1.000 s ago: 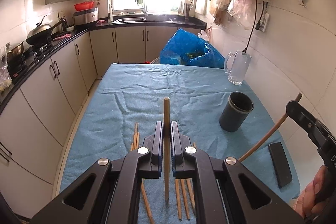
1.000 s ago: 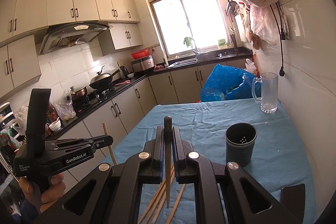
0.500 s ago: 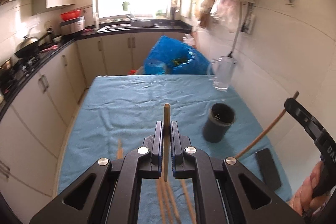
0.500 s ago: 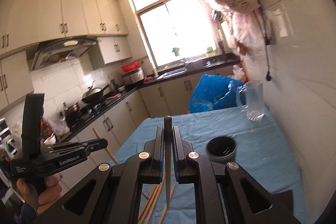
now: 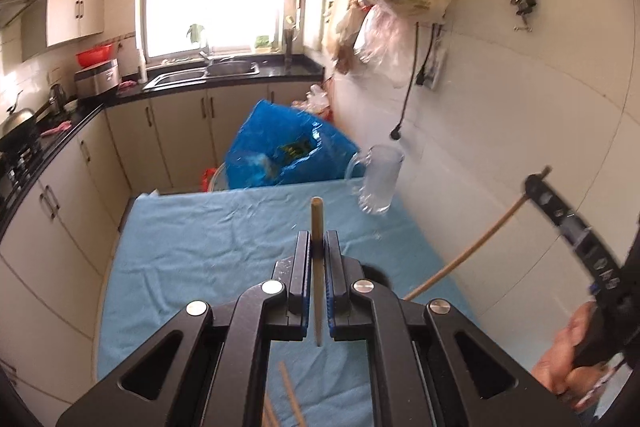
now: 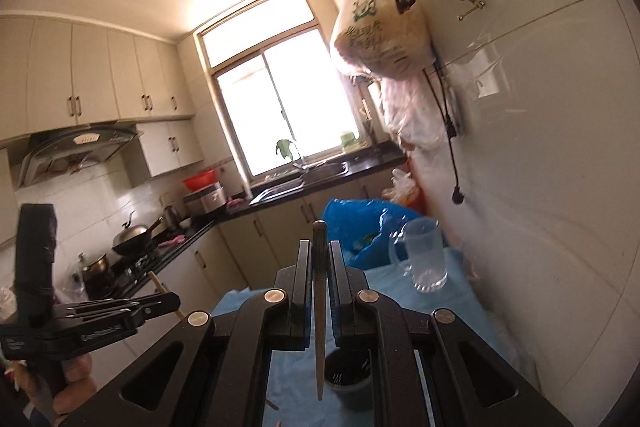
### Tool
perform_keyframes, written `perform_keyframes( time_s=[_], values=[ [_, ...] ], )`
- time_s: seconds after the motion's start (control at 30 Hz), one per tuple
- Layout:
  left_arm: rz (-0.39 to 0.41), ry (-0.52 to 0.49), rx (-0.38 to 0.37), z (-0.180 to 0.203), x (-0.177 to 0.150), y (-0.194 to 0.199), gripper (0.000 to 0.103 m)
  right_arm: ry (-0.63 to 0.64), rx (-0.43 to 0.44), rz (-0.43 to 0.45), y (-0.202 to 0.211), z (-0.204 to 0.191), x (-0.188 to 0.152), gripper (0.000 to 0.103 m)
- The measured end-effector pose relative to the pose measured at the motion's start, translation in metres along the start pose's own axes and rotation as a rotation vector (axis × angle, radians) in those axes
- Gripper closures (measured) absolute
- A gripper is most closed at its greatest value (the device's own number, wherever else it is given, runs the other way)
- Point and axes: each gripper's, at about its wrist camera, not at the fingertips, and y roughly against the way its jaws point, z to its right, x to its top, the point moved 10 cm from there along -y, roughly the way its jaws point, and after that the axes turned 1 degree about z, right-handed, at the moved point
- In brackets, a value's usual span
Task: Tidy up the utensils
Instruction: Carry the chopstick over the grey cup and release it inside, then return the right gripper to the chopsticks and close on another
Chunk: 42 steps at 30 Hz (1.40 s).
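Now each gripper, left gripper [image 5: 319, 259] and right gripper [image 6: 319, 263], pinches one chopstick [image 5: 317, 227].

The left gripper's own fingers [image 5: 302, 279] are hiding most of the dark cup [image 5: 378, 275], leaving only a sliver of rim showing near the blue cloth's [image 5: 192, 247] right edge. The loose chopsticks [image 5: 290, 393] are running out of the bottom edge. In the right wrist view the glass mug [image 6: 426, 255] is smearing with blur, and the cup's [image 6: 348, 375] base is being covered by the gripper body.
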Motion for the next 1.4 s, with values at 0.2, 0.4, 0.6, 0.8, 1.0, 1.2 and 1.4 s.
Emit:
perform_keyframes(
  time_s=[0.2, 0.4, 0.6, 0.8, 1.0, 1.2, 1.4],
  values=[
    [0.019, 0.003, -0.044, 0.026, 0.036, -0.022, 0.097, -0.016, -0.042, -0.003, -0.028, 0.020, 0.008, 0.095],
    [-0.028, 0.036, -0.077, 0.034, 0.034, -0.068, 0.097, -0.042, -0.057, -0.092, -0.063, 0.040, -0.013, 0.095],
    [-0.141, 0.063, -0.066, 0.026, 0.001, -0.118, 0.097, -0.046, -0.056, -0.198, -0.089, 0.050, -0.050, 0.095],
    [-0.166, 0.061, -0.054, 0.021, -0.011, -0.126, 0.097, -0.054, -0.055, -0.242, -0.098, 0.055, -0.063, 0.092],
    [-0.120, 0.065, -0.042, 0.015, -0.004, -0.106, 0.057, -0.037, -0.057, -0.185, -0.081, 0.052, -0.043, 0.066],
    [-0.051, 0.081, -0.023, -0.001, -0.001, -0.063, 0.056, -0.024, -0.044, -0.096, -0.034, 0.038, -0.023, 0.066],
    [0.002, 0.135, 0.081, -0.054, -0.038, -0.006, 0.038, 0.029, 0.050, -0.122, -0.002, 0.005, -0.057, 0.066]
  ],
)
